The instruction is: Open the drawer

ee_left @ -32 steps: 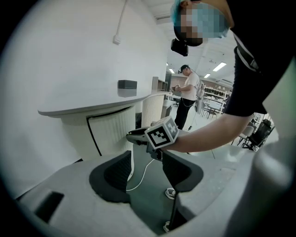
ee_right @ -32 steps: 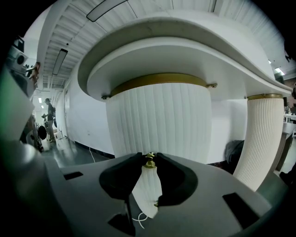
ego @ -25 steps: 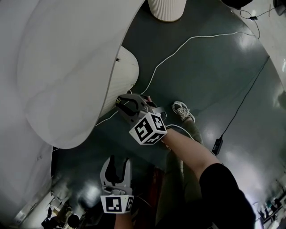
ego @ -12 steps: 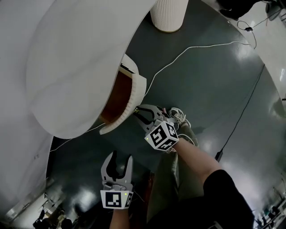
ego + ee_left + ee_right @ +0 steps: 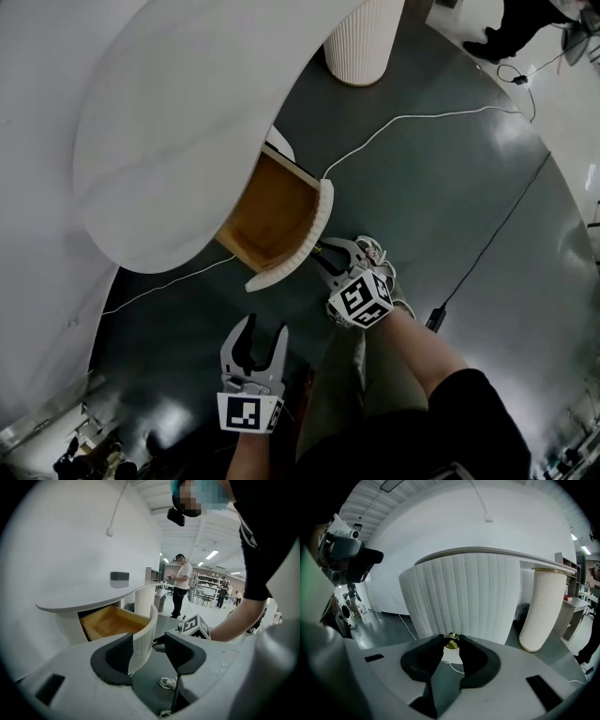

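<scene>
The drawer [image 5: 277, 225] stands pulled out from under the white curved tabletop [image 5: 187, 122], its wooden inside showing and its ribbed white front [image 5: 314, 230] curved. My right gripper [image 5: 325, 255] is shut on the small brass knob [image 5: 451, 641] at the front's lower edge; the knob sits pinched between the black pads. In the left gripper view the same drawer [image 5: 115, 623] shows open, with the ribbed front [image 5: 143, 641] facing it. My left gripper [image 5: 255, 336] hangs lower, apart from the drawer, open with nothing between its fingers.
A ribbed white column leg [image 5: 364, 42] stands at the table's far end. A white cable [image 5: 412, 120] runs across the dark glossy floor [image 5: 441, 206]. My shoe [image 5: 375, 251] is just beyond the right gripper. Other people [image 5: 180, 585] stand far off in the room.
The drawer has slid out from closed to wide open, drawn by the right gripper on its knob. The left gripper has risen a little, still open.
</scene>
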### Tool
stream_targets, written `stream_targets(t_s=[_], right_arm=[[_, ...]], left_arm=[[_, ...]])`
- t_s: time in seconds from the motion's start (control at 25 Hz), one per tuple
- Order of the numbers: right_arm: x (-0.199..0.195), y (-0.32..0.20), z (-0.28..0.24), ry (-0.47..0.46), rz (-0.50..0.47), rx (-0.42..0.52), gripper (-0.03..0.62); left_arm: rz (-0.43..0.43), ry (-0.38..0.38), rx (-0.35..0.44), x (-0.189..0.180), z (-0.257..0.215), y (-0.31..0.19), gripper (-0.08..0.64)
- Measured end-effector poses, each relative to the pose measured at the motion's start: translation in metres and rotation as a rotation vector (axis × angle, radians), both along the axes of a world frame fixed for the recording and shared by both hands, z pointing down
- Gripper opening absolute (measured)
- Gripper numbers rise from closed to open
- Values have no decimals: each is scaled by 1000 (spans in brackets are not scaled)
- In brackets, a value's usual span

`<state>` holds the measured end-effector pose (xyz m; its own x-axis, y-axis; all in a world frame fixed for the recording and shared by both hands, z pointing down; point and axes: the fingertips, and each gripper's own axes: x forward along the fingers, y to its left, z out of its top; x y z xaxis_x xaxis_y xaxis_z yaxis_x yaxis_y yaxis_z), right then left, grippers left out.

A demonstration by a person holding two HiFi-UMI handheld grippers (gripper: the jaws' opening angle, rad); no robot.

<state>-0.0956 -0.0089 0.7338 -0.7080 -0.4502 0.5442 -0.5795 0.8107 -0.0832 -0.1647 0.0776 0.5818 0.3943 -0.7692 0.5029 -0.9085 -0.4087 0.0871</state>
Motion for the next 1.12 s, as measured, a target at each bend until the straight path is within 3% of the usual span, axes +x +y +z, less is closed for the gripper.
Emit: stream_targets(t_s=[0.32,0.72,1.12], right_arm=[[30,32,-16,55,-5,-51,109],[38,33,-26,80,26,-106,119],[72,30,-117,48,75,-37,36]], left_arm=[[-17,-4,9,7,-34,14,206],[50,-24,-21,29,-52,11,206],[34,-10,26,31,-99,3,206]])
